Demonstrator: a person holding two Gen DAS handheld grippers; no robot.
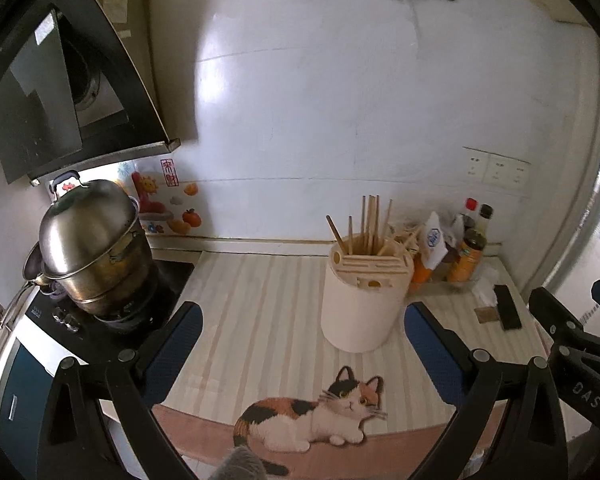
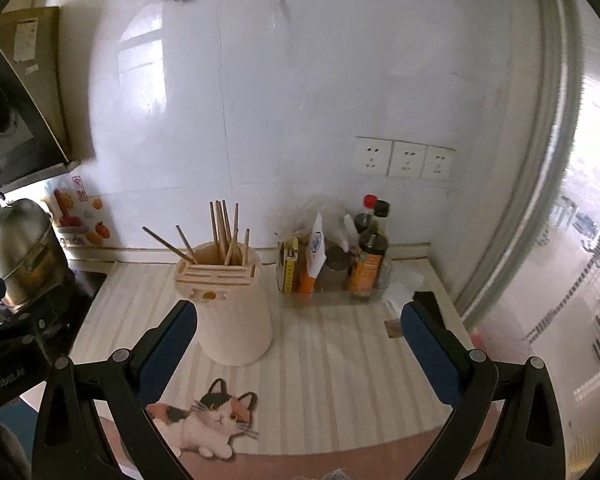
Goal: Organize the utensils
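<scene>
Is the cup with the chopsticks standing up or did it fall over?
Standing up. The holder rests on its base on the striped mat, and the chopsticks poke upward out of its top.

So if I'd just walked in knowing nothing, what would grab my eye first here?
Probably the cream cylindrical utensil holder bristling with wooden chopsticks, standing mid-counter on a striped mat printed with a calico cat. To its left a shiny steel lidded pot sits on the black stove; to its right is a clear tray of sauce bottles. Both open blue-padded grippers, left and right, frame the view.
</scene>
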